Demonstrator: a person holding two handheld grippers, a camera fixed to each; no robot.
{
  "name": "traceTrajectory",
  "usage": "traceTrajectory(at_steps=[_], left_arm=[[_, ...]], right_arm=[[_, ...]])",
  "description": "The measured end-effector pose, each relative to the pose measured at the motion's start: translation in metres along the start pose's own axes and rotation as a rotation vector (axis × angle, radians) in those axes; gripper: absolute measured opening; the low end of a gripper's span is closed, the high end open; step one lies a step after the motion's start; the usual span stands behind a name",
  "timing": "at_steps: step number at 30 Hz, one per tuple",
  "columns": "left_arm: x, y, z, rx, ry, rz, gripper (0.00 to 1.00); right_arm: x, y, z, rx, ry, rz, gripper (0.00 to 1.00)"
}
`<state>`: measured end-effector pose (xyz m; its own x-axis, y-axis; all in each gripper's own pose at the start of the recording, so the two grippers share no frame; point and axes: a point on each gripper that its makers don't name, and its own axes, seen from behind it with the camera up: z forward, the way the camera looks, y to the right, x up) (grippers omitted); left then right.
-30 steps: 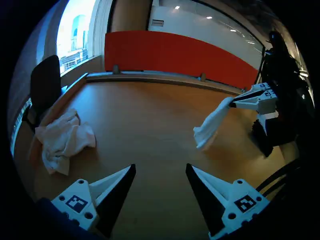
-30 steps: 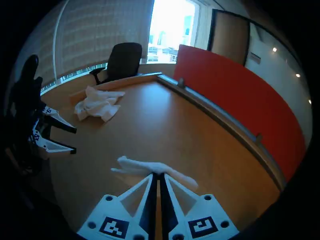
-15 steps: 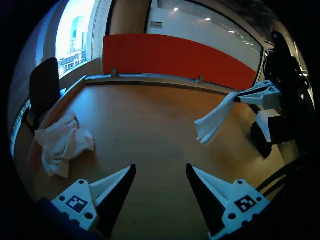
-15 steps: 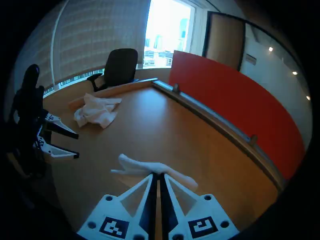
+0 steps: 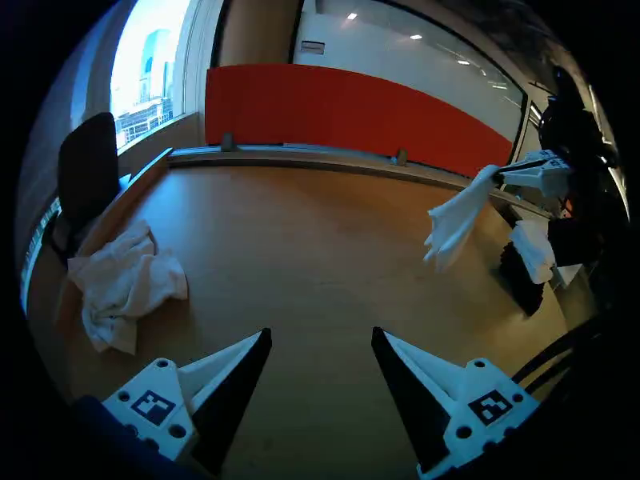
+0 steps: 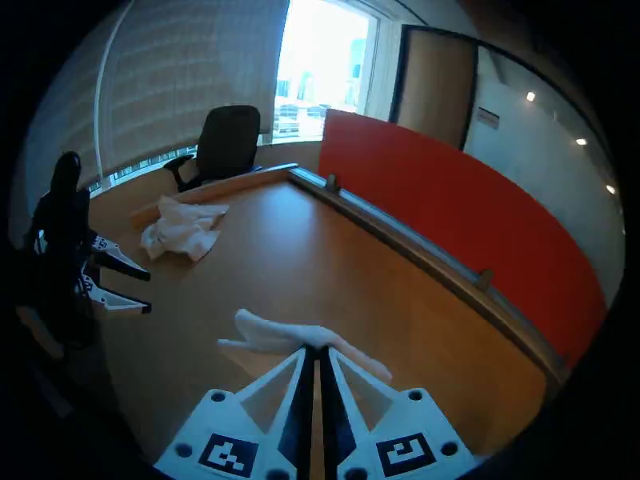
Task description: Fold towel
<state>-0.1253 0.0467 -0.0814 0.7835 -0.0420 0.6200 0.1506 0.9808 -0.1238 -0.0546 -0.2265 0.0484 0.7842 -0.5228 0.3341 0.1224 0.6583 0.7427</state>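
Observation:
A white towel (image 5: 456, 220) hangs above the wooden table (image 5: 304, 240) at the right, pinched by one edge in my right gripper (image 5: 502, 170). In the right gripper view that gripper (image 6: 315, 355) is shut on the towel (image 6: 300, 338), which droops forward past its fingertips. My left gripper (image 5: 320, 340) is open low over the near part of the table, nothing between its fingers; in the right gripper view it (image 6: 146, 290) stands at the far left. A crumpled pile of white towels (image 5: 124, 280) lies at the table's left end.
A red partition (image 5: 352, 116) runs along the table's far edge. A black office chair (image 5: 88, 172) stands by the window at the left. Folded white cloth (image 5: 534, 248) rests on a dark object at the right.
My right gripper has lifted the towel higher and carried it right and farther off from the table's middle. My left gripper has stayed open and still.

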Motion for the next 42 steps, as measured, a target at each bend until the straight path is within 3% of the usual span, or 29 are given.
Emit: traceTrajectory(at_steps=[22, 42], left_arm=[[0.007, 0.008, 0.01, 0.011, -0.012, 0.001, 0.93], [0.009, 0.017, 0.017, 0.017, -0.029, 0.01, 0.93]], right_arm=[[-0.028, 0.112, -0.078, -0.081, -0.001, 0.053, 0.05], [-0.067, 0.232, -0.147, -0.231, -0.033, 0.118, 0.05]])
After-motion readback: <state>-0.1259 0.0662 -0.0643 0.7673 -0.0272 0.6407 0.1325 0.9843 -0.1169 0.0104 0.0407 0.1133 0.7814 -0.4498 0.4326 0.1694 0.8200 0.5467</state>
